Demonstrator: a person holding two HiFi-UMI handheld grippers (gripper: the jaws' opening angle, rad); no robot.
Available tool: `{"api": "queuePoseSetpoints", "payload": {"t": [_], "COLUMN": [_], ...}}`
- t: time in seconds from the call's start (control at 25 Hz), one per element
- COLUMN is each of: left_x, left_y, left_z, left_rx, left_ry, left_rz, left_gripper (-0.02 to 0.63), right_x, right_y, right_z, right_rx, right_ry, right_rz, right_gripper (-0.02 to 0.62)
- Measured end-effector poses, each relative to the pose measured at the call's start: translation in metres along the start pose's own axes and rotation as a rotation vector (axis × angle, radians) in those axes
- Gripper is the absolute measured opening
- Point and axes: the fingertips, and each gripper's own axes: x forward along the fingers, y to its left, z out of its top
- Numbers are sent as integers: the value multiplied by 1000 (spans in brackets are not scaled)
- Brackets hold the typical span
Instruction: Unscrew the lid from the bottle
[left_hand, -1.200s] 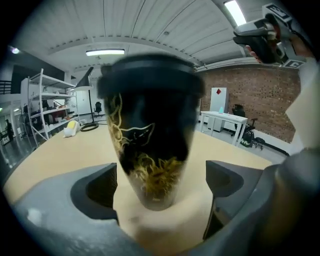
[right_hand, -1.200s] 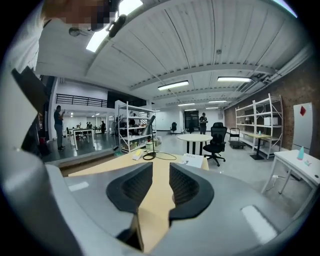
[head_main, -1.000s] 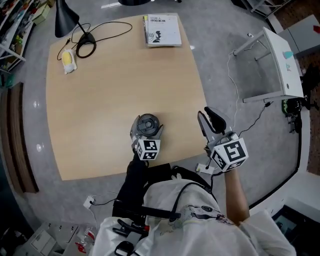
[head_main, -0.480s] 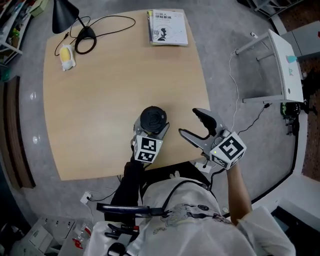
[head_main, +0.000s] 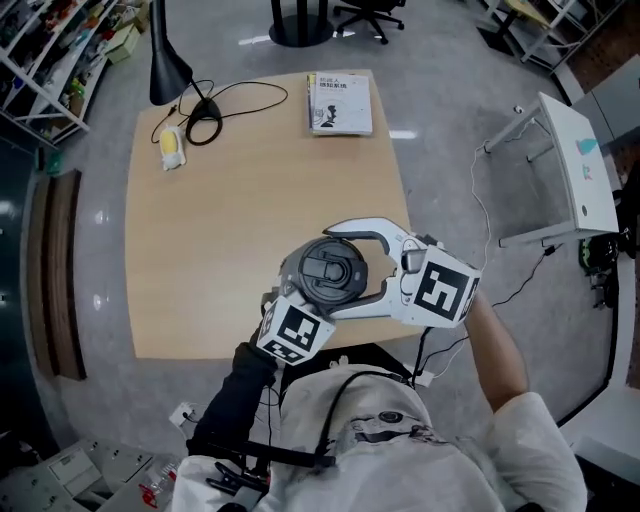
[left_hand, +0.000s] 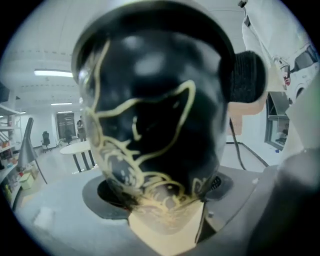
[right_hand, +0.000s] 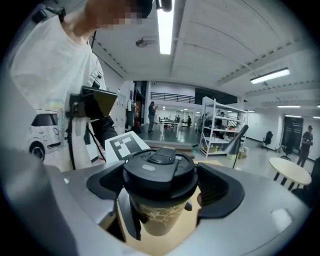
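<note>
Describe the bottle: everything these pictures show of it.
The bottle is dark and glossy with gold line drawings. It is capped by a black plastic lid with a flip tab. It is upright above the near edge of the table, and the left gripper grips its body. The jaws of the right gripper flank the lid and are opening, not pressing on it.
</note>
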Motion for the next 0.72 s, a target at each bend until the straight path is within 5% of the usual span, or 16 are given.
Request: {"api": "queuePoseSetpoints", "payload": {"t": [0.12, 0.24, 0.32, 0.4, 0.44, 0.52, 0.64, 0.72], "left_x": [-3, -5, -4, -2, -2, 0, -6, -16], "left_y": [-37, -90, -120, -140, -144, -136, -89, -60], "left_z": [29, 61, 80, 95, 100, 99, 78, 66], "left_rx": [66, 92, 57, -1, -33, -73, -75, -80], "left_ry": [-2, -20, -57, -102, -116, -111, -18, 49], "left_rz": [-94, -257, -329, -361, -357, -289, -41, 118], "left_gripper": [402, 403, 405, 403, 403, 403, 403, 403], "right_x": [-33, -75, -98, -114, -119, -122, -116, -103], "right_y": [30, 67, 87, 98, 98, 88, 59, 53], "right_z": [18, 32, 40, 45, 45, 39, 32, 38], "right_rx": [-96, -201, -204, -120, -70, -12, 55, 93], "right_ry": [-28, -71, -134, -191, -198, -163, -104, -110], "right_rz": [170, 482, 693, 798, 778, 596, 182, -5], "right_gripper": [453, 453, 453, 456, 456, 498, 538, 539]}}
